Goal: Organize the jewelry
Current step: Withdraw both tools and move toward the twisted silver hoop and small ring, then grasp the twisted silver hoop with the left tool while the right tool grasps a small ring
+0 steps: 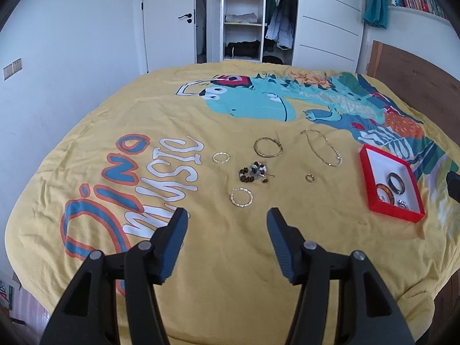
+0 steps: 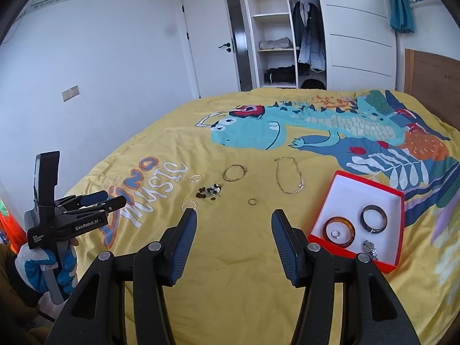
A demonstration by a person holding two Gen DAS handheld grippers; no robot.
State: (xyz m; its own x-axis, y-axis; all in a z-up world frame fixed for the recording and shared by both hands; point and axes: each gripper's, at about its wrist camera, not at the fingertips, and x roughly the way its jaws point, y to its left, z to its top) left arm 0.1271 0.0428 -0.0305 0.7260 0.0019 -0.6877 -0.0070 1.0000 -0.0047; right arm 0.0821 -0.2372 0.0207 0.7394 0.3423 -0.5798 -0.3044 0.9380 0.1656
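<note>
A: Count on the yellow bedspread [image 1: 230, 258], taken from the red box [image 1: 364, 172]. Loose pieces to the left of the box: six.

B: Itemise.

A: One gold chain [image 1: 323, 149], nearest the box on its far-left side. One small ring [image 1: 309, 177], left of the box and nearer than the chain. One plain gold bangle [image 1: 268, 146], further left, past the chain. One bead bracelet [image 1: 254, 172] in a loose heap, left of the ring. Two twisted gold hoops: the small hoop [image 1: 221, 157] farthest left of the box, the larger hoop [image 1: 241, 197] nearest the camera.

B: Inside the box?

A: Two wide bangles, one dark [image 2: 373, 218], one amber [image 2: 340, 231]. One small silver ring [image 2: 335, 233] lies within the amber one. One silver cluster [image 2: 369, 247] at the near corner; its make-up I cannot tell.

B: Tools?

A: Left gripper [image 1: 227, 215]: jaws wide apart, nothing between them, tilted down over bare cloth just short of the larger hoop. Held in a gloved hand [image 2: 43, 264], white and blue, well left of the box. Right gripper [image 2: 234, 215]: jaws apart, empty, angled down, its right finger just beside the box's near-left corner.
</note>
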